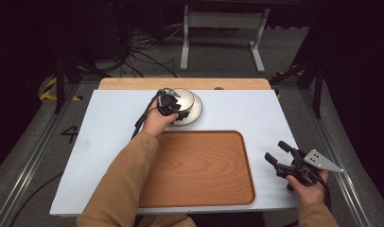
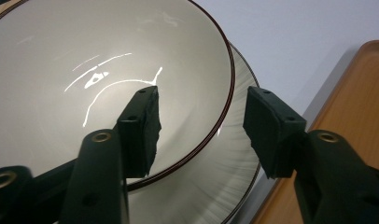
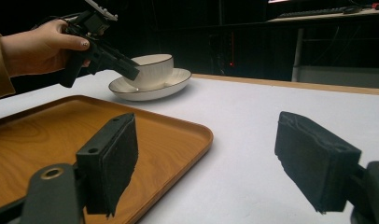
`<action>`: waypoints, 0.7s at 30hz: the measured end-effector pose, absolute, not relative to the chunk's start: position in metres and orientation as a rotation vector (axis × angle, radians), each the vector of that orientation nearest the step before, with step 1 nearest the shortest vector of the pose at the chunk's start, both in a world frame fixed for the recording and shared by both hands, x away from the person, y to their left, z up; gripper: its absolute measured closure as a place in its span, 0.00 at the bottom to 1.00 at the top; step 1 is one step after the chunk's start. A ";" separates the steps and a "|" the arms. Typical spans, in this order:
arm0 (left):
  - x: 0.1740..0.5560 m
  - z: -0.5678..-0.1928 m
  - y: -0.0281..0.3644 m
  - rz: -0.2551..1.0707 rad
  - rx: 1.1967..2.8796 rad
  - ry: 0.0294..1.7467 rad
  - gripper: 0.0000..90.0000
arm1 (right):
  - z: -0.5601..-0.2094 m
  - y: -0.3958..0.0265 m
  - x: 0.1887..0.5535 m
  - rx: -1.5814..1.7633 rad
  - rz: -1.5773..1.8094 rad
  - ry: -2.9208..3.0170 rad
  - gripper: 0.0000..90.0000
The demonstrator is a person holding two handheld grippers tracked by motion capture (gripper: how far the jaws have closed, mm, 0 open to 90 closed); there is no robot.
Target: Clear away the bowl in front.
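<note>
Bowl (image 2: 85,84) is shown seated on a plate (image 2: 234,154), just beyond the far edge of the wooden tray (image 1: 199,165). The left gripper (image 2: 201,121) is held spread over the bowl's near rim, one jaw inside the bowl and one outside above the plate; nothing is clamped yet. A sound grasp would likely be obtained by lowering the jaws squarely astride the rim before closing, so that the plate is not caught. The left forearm is extended across the tray's left edge. The right gripper (image 1: 287,163) is held open and empty, just right of the tray, pointing toward the bowl.
</note>
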State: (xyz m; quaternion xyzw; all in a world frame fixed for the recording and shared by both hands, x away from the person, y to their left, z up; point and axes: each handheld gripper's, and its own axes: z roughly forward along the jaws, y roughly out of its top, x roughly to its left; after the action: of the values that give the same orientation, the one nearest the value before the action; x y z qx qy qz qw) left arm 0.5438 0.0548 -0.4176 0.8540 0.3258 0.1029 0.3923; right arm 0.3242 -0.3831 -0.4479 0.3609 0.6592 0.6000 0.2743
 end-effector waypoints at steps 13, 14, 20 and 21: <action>0.544 -0.418 0.046 0.280 2.254 0.730 0.85 | -0.450 -0.383 0.325 0.999 1.656 1.777 0.24; 0.545 -0.417 0.045 0.268 2.255 0.719 0.85 | -0.450 -0.383 0.325 0.999 1.656 1.777 0.24; 0.548 -0.415 0.042 0.260 2.277 0.694 0.91 | -0.450 -0.384 0.325 1.006 1.679 1.782 0.24; 0.548 -0.415 0.042 0.261 2.279 0.689 0.91 | -0.450 -0.384 0.325 1.006 1.680 1.782 0.24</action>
State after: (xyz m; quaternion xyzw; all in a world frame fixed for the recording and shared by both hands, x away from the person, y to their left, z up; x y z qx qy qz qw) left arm 0.5481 0.0418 -0.4152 0.8859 0.2681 0.1014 0.3647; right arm 0.3249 -0.3840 -0.4503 0.3684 0.6526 0.6153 0.2447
